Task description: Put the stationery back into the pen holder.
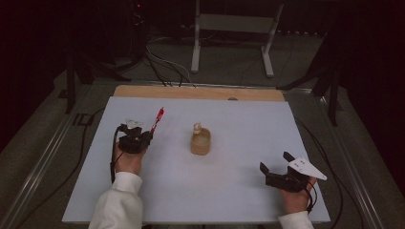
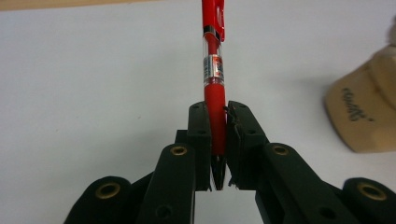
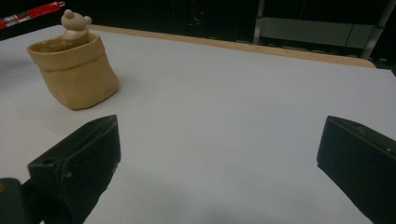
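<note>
High view: the left gripper (image 1: 143, 135), held at the left of the white table (image 1: 239, 191), is clamped on a red pen (image 1: 157, 119) whose clip end points up and away toward the far side. Left gripper view: the jaws are closed on the pen's red grip section just above its tip, with the clear barrel, label and red clip (image 2: 219, 18) rising beyond them. A tan pouch-shaped holder (image 1: 200, 141) stands upright near the table's middle, to the right of the pen and apart from it; a small bear figure (image 3: 74, 23) sits at its rim. The right gripper (image 1: 276, 163) rests at the near right, jaws spread wide and holding nothing.
</note>
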Action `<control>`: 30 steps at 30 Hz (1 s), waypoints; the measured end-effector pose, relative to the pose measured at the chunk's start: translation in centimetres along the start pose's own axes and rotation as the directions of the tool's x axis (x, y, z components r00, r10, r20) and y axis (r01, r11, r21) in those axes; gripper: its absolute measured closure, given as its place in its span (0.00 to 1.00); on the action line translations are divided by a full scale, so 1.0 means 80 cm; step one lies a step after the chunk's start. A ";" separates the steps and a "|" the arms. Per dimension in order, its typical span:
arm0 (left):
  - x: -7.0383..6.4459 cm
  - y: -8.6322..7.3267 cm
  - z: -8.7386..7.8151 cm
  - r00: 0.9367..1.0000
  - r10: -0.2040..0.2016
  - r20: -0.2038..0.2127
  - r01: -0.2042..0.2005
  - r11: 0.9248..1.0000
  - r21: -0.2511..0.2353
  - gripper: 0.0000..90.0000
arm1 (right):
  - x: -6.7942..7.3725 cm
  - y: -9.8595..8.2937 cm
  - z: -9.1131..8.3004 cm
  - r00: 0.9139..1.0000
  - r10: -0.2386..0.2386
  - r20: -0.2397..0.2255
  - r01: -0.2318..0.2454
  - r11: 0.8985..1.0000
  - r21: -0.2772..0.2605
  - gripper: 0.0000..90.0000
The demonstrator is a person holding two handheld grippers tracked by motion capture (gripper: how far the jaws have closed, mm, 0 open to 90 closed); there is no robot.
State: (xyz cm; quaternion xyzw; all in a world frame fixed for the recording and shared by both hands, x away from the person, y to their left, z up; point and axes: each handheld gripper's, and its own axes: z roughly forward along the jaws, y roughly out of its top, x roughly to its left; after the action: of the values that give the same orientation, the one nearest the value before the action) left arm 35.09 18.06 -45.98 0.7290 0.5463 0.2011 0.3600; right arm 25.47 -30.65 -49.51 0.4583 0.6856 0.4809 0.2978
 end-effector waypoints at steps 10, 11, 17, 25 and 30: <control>-0.011 0.012 -0.012 0.998 0.042 0.050 -0.042 0.999 -0.018 0.90 | 0.000 0.000 0.000 1.000 -0.001 -0.001 0.001 1.000 0.002 0.00; -0.013 0.014 -0.014 0.998 0.047 0.052 -0.046 0.999 -0.021 0.90 | 0.000 0.000 0.000 1.000 -0.002 -0.001 0.002 1.000 0.001 0.00; -0.022 0.020 -0.022 0.994 0.081 0.072 -0.078 0.996 -0.035 0.90 | 0.000 0.000 0.000 1.000 -0.001 -0.001 0.001 1.000 0.002 0.00; -0.038 0.026 -0.032 0.986 0.132 0.107 -0.128 0.991 -0.043 0.90 | 0.000 0.000 0.000 1.000 -0.002 -0.002 0.002 1.000 0.000 0.00; -0.048 0.032 -0.037 0.980 0.157 0.125 -0.152 0.987 -0.052 0.90 | 0.000 0.000 0.000 1.000 -0.001 -0.002 0.001 1.000 0.002 0.00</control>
State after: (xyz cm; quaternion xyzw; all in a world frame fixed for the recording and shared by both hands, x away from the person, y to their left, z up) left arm 33.48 14.97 -41.71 0.7729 0.4594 0.1926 0.3930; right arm 25.47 -30.62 -49.53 0.4579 0.6863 0.4806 0.2971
